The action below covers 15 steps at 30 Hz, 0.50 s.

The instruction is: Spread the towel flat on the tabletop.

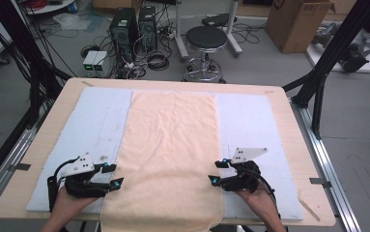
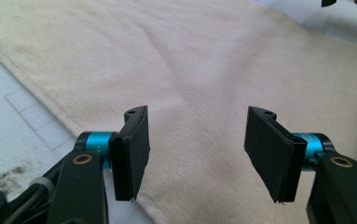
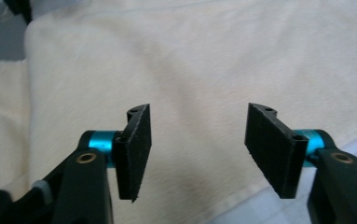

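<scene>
A cream towel (image 1: pixel 169 154) lies flat down the middle of the table, and its near end hangs over the front edge. My left gripper (image 1: pixel 114 176) is at the towel's left edge near the front, jaws apart with nothing between them. In the left gripper view the towel (image 2: pixel 204 70) spreads under the open left gripper (image 2: pixel 197 154). My right gripper (image 1: pixel 216 172) is at the towel's right edge, also open and empty. In the right gripper view the towel (image 3: pixel 199 70) lies beneath the parted pads of the right gripper (image 3: pixel 197 151).
A pale blue mat (image 1: pixel 100 121) covers the wooden table (image 1: pixel 289 116) under the towel. Beyond the table stand a black stool (image 1: pixel 206 41), computer towers (image 1: pixel 124 29), cables and a cardboard box (image 1: pixel 296 21). Black frame posts (image 1: pixel 332 53) rise at the right.
</scene>
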{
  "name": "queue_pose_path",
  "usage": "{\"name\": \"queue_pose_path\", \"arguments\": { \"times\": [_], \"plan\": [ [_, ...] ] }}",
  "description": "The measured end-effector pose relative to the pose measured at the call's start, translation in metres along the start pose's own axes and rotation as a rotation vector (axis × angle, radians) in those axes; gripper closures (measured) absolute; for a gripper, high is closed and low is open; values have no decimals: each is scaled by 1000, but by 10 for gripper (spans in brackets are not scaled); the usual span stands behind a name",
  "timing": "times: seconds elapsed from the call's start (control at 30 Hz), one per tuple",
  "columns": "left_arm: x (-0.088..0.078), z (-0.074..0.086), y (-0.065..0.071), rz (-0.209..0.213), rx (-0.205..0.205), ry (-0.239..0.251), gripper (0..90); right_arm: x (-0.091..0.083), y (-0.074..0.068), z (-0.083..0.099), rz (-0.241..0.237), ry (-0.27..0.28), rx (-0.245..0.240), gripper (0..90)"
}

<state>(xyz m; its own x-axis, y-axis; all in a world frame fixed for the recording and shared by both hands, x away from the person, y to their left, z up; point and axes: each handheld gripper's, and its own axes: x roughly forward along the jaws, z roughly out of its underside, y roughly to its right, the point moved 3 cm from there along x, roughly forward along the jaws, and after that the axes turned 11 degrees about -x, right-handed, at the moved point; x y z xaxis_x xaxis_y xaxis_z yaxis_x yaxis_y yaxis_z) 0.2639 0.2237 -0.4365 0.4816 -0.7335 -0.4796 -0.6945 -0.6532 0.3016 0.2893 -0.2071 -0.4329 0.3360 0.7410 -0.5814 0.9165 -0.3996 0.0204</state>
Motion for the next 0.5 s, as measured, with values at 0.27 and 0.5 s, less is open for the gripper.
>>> {"name": "queue_pose_path", "arguments": {
  "times": [0.27,0.5],
  "plan": [
    [4,-13,-14,-39,-18,9,387,5,22,-5,48,0,51,284],
    [8,-22,-17,-46,-17,15,385,8,31,-12,62,5,55,258]
  ]
}}
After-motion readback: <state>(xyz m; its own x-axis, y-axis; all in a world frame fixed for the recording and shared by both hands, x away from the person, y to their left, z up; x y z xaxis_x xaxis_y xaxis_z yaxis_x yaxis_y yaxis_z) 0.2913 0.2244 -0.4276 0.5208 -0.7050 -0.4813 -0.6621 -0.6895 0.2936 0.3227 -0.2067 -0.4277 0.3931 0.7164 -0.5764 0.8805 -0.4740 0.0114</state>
